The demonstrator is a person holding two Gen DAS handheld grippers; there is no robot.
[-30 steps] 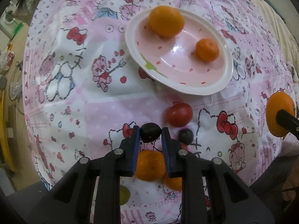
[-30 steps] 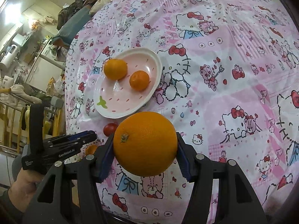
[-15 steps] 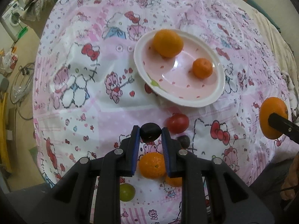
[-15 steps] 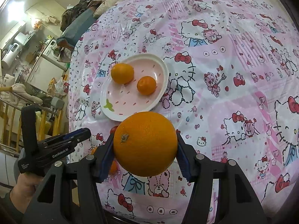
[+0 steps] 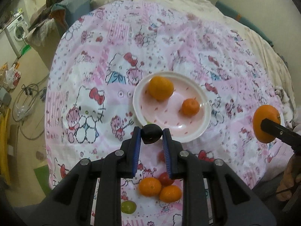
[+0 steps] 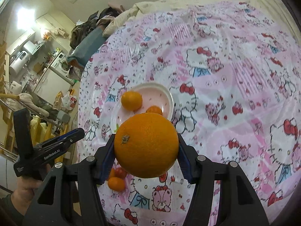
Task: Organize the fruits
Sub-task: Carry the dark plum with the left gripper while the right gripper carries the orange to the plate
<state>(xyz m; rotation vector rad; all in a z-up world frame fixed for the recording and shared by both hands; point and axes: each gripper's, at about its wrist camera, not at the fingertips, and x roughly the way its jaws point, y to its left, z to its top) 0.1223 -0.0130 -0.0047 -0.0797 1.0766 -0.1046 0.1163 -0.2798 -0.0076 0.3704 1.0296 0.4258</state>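
Low in the left wrist frame, the left gripper [image 5: 151, 137] pinches a dark grape [image 5: 151, 136] just before the plate [image 5: 204, 127], which holds 2 oranges. Centre of the right view, the right gripper [image 6: 146, 151] clamps a big orange [image 6: 146, 147]; both fruits should be lowered gently onto bare plate and released 1 at a time.

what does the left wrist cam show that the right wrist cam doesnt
Left wrist only: small dark round fruit pinched in the left gripper, and a green grape on the pink cartoon-print cloth.
Right wrist only: the large orange's stem end, clamped in the right gripper.
Both: white-rimmed pink plate with two oranges.
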